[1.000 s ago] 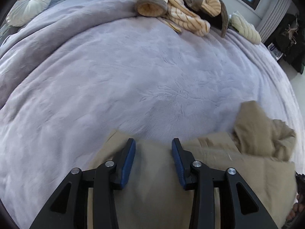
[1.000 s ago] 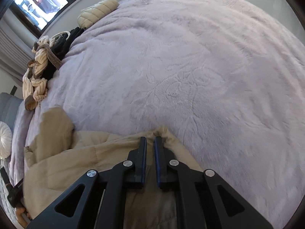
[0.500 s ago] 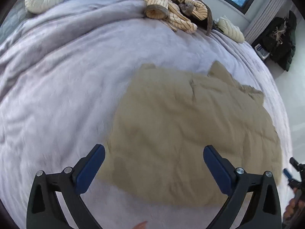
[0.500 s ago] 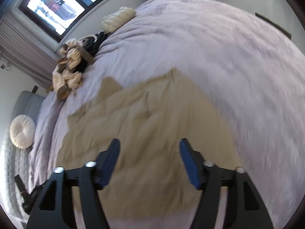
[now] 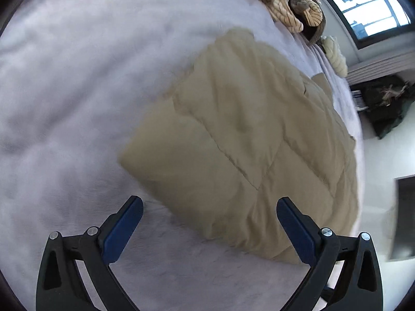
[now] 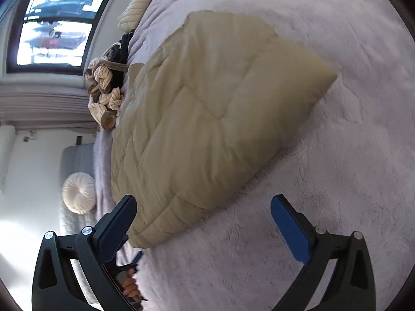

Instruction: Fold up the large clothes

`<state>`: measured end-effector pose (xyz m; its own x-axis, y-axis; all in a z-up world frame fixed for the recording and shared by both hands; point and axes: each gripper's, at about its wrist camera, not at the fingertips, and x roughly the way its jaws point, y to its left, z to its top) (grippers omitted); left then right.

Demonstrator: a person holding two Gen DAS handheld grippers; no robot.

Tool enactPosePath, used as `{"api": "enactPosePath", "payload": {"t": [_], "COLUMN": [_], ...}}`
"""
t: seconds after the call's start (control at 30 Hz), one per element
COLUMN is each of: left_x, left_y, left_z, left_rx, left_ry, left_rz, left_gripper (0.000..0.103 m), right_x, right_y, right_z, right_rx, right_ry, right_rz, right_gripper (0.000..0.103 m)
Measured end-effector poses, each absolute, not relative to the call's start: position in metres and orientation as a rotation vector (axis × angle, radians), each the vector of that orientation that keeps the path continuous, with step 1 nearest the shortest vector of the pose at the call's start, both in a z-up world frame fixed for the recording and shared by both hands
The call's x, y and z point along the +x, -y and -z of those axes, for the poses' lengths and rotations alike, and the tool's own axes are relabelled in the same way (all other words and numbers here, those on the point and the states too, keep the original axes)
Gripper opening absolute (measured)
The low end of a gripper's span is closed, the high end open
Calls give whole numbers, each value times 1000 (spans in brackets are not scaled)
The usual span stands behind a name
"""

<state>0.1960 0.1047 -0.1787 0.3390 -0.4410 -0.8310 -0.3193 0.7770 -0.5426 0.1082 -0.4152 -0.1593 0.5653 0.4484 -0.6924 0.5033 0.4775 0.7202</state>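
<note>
A beige quilted garment [image 5: 246,140] lies spread flat on the lilac bed cover [image 5: 64,90]. It also shows in the right wrist view [image 6: 207,119]. My left gripper [image 5: 210,223] is open and empty, held above the garment's near edge. My right gripper [image 6: 203,223] is open and empty, held above the other near corner. Neither gripper touches the cloth.
A heap of striped cream and brown clothes [image 5: 293,2] lies at the far edge of the bed under the window [image 5: 368,7]. A cream knit bundle [image 5: 334,54] lies beside it. A round white cushion [image 6: 77,193] sits at the bed head. Dark clothes [image 5: 386,103] hang past the bed.
Both grippers let go of the beige garment, opened wide and pulled back and up. The garment now lies spread flat. Both views have rolled sideways.
</note>
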Motion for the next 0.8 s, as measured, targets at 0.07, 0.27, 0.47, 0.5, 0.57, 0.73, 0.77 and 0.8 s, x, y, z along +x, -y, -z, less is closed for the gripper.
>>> {"api": "enactPosePath", "payload": {"t": [0.07, 0.27, 0.47, 0.5, 0.57, 0.73, 0.77, 0.8], "left_x": [198, 216, 237, 240, 240, 236, 233, 229], "left_y": [-103, -93, -85, -87, -88, -95, -95, -94], "left_z": [188, 200, 215, 218, 217, 209, 205, 200], "left_rx": [-774, -844, -847, -859, -881, -954, -946, -941], "left_ry": [-1252, -1217, -1219, -1219, -1212, -1138, -1125, -1112], "left_rz": [126, 142, 111, 105, 106, 178, 185, 196], "left_gripper": [103, 103, 103, 103, 99, 38, 31, 28], "right_x": [111, 134, 165, 169, 173, 165, 162, 161], "right_y": [417, 418, 414, 414, 414, 417, 417, 418], "right_z": [168, 192, 214, 217, 221, 223, 224, 223], "right_rx": [1155, 1238, 1317, 1318, 1329, 1378, 1405, 1413], "right_ry": [-1022, -987, -949, -950, -954, -973, -966, -959], "right_rz": [34, -34, -63, -58, -47, -37, -50, -62], "right_gripper": [103, 103, 103, 103, 103, 62, 50, 40]}}
